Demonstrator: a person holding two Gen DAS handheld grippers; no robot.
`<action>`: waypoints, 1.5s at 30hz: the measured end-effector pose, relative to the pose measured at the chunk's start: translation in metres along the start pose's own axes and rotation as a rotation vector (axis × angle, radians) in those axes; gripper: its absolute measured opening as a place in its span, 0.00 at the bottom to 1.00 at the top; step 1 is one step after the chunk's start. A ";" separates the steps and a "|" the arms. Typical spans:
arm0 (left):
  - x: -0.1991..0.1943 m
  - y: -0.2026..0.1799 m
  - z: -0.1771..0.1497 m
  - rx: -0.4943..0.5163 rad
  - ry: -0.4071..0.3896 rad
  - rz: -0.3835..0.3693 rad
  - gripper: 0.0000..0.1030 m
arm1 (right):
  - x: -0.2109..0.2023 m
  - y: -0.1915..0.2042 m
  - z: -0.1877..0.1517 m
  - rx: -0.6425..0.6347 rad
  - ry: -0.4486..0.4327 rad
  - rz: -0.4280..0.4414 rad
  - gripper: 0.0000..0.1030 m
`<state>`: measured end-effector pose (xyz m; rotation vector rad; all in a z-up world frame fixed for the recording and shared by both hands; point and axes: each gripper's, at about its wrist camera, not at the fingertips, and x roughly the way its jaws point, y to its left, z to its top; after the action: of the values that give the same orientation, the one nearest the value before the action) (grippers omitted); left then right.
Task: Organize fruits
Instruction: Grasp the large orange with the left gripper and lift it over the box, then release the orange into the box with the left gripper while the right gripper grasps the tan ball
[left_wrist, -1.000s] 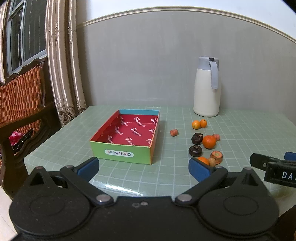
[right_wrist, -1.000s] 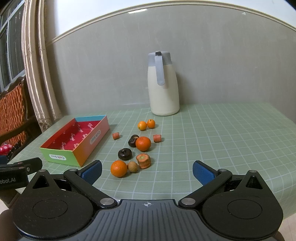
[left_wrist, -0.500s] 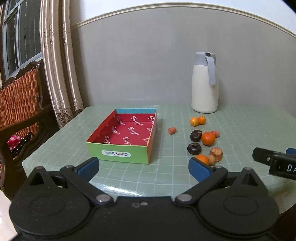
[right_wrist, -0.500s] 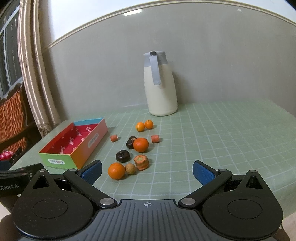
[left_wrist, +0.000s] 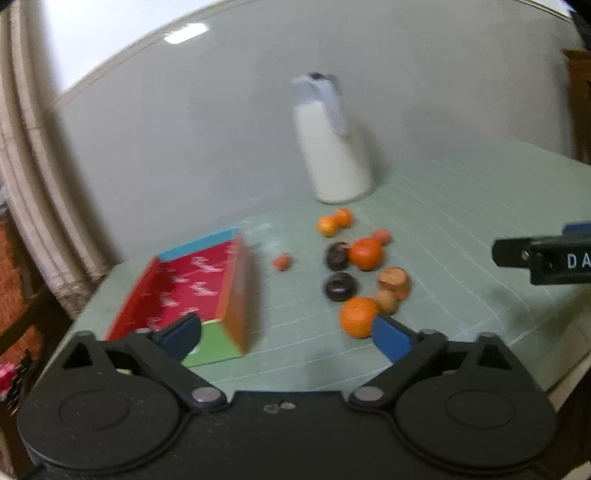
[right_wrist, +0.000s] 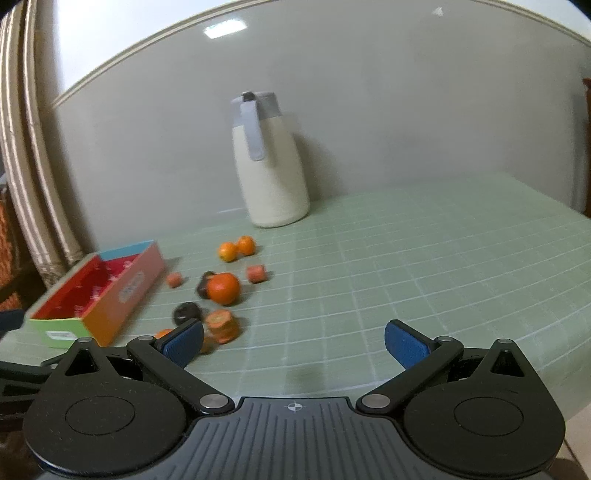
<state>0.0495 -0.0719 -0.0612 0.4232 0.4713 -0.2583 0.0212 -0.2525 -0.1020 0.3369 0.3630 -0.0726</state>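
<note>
A red-lined cardboard box (left_wrist: 184, 284) (right_wrist: 99, 291) lies empty on the green checked table, left of a cluster of fruit. The cluster holds a large orange (left_wrist: 365, 253) (right_wrist: 222, 288), a nearer orange (left_wrist: 357, 317), two small oranges (left_wrist: 332, 222) (right_wrist: 236, 248), two dark round fruits (left_wrist: 340, 287) (right_wrist: 187, 312), and several cut orange-red pieces (left_wrist: 395, 281) (right_wrist: 221, 325). My left gripper (left_wrist: 288, 338) hovers over the table's near edge with its jaws closing and nothing between them. My right gripper (right_wrist: 293, 341) is open and empty, right of the fruit; its finger (left_wrist: 517, 254) shows at the left wrist view's right edge.
A tall cream thermos jug with a grey lid and handle (left_wrist: 334, 147) (right_wrist: 269, 166) stands behind the fruit by the grey wall. Curtains (right_wrist: 26, 147) hang at the left. A wooden chair (left_wrist: 18, 295) stands past the table's left edge.
Both views have come lower and closer to the table. The left wrist view has rolled, so the table now tilts. The left jaws have narrowed a little.
</note>
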 end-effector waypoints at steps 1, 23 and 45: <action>0.008 -0.003 0.000 0.012 0.012 -0.033 0.70 | 0.002 -0.002 -0.001 -0.002 -0.007 -0.007 1.00; 0.087 -0.009 -0.017 0.001 0.028 -0.249 0.25 | 0.040 -0.006 -0.020 0.007 0.006 0.000 1.00; 0.118 0.142 -0.020 -0.418 0.123 0.290 0.26 | 0.076 0.072 -0.020 -0.134 0.000 0.239 1.00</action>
<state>0.1907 0.0455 -0.0877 0.0940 0.5619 0.1483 0.0946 -0.1786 -0.1241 0.2461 0.3234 0.1853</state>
